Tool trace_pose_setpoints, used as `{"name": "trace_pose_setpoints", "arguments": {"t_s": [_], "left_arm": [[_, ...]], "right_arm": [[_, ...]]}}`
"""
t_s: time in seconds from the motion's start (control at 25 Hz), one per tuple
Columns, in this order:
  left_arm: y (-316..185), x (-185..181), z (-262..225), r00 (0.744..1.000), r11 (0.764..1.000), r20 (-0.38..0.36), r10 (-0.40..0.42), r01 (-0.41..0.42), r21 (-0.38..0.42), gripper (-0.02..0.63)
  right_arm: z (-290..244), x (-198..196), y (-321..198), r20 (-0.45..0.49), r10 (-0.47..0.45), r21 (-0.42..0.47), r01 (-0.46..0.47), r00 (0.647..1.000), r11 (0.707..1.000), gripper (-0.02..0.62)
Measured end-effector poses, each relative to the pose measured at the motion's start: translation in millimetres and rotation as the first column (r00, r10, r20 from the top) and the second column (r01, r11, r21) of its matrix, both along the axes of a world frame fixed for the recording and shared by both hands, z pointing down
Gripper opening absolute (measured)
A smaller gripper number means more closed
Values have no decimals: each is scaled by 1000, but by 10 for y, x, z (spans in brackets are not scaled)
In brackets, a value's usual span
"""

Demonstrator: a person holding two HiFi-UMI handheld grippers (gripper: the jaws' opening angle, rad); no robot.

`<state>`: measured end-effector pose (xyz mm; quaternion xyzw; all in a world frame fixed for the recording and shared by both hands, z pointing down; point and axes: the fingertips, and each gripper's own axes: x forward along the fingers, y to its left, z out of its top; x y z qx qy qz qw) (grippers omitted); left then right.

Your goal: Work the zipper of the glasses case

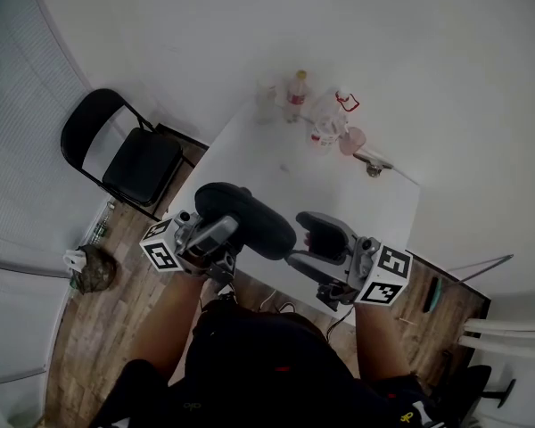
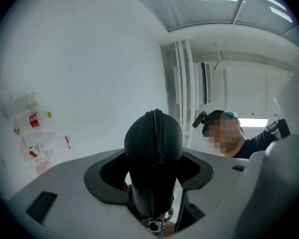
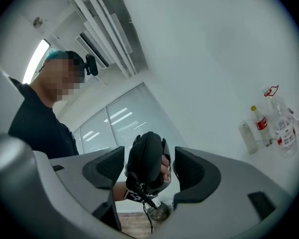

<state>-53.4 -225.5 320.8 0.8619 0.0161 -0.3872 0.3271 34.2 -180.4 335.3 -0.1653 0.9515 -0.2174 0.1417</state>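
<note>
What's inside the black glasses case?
Nothing inside shows. The glasses case, gripped by the left gripper, has its zipper closed along the edge in view, so its black shell covers whatever is in it.

White table (image 1: pixel 250 163), top mostly bare. Clutter grouped at the far edge only: a small pale bottle (image 1: pixel 266 102); just beside it an upright bottle with red label and yellow cap (image 1: pixel 295 94); a clear bottle (image 1: pixel 328 125) with red print; touching or nearly touching that, a pinkish item (image 1: pixel 353 140), possibly a cup, too small to tell. A small metallic object (image 1: pixel 373 164) sits at the right edge, apart from the bottles.
</note>
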Motion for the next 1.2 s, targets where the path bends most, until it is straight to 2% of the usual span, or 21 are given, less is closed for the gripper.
{"name": "trace_pose_setpoints", "arguments": {"t_s": [0.32, 0.48, 0.8, 0.92, 1.2], "left_arm": [[78, 162, -24, 995, 999, 96, -29, 25, 37, 279], [93, 148, -20, 993, 999, 110, -39, 35, 42, 279], [143, 154, -85, 994, 997, 104, -43, 36, 64, 292], [166, 201, -95, 992, 997, 121, -45, 37, 71, 322], [126, 127, -155, 997, 999, 54, -47, 46, 18, 308]], "right_arm": [[130, -275, 59, -68, -44, 5, 45, 997, 999, 311], [140, -272, 35, -49, -37, -15, 36, 998, 999, 286], [13, -309, -7, 66, -24, -75, 29, 998, 997, 265], [41, -418, 30, 51, -51, -82, 55, 997, 995, 265], [86, -527, 44, 50, -73, -122, 79, 996, 989, 265]]}}
